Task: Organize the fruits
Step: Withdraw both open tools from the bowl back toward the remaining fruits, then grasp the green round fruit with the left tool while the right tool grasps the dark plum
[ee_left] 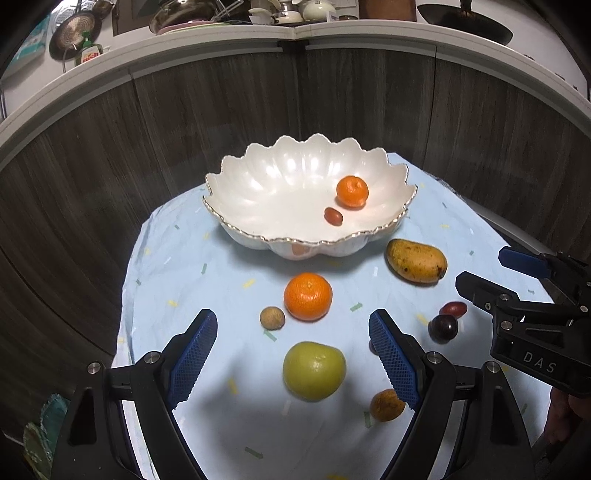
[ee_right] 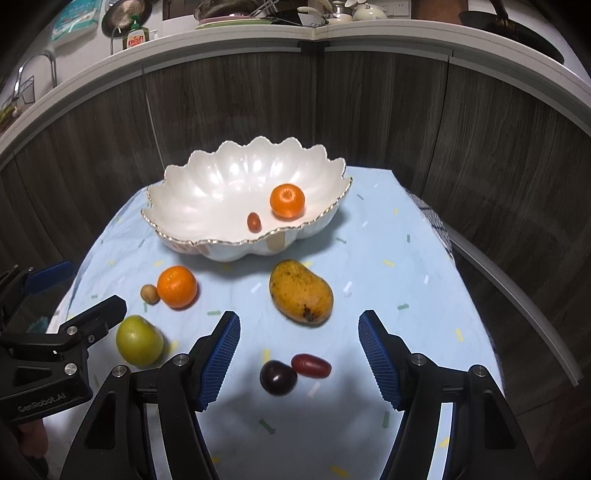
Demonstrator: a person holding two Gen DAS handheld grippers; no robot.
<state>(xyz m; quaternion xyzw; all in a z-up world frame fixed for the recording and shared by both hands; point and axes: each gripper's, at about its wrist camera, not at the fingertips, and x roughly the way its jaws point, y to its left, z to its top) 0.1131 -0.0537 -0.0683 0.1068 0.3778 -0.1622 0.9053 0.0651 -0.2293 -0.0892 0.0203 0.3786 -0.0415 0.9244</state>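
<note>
A white scalloped bowl [ee_left: 258, 236] [ee_right: 177, 240] stands on a light blue cloth and holds an orange [ee_left: 352, 191] and a small red fruit [ee_left: 333, 215]. On the cloth lie a mango [ee_right: 301, 291], a second orange [ee_left: 307, 296], a small brown fruit [ee_left: 272, 317], a green fruit [ee_left: 314, 370], a dark plum [ee_right: 277, 377], a red date [ee_right: 311, 365] and a brownish fruit [ee_left: 386, 404] partly hidden by a finger. My left gripper [ee_left: 292, 317] hangs open above the green fruit. My right gripper [ee_right: 299, 317] hangs open above the plum and date. Neither touches a fruit.
The cloth [ee_left: 177, 280] covers a small round table in front of dark wood cabinet doors [ee_left: 221, 110]. A counter [ee_right: 369, 33] above them carries pans, dishes and a soap bottle. The two grippers hover side by side, close together.
</note>
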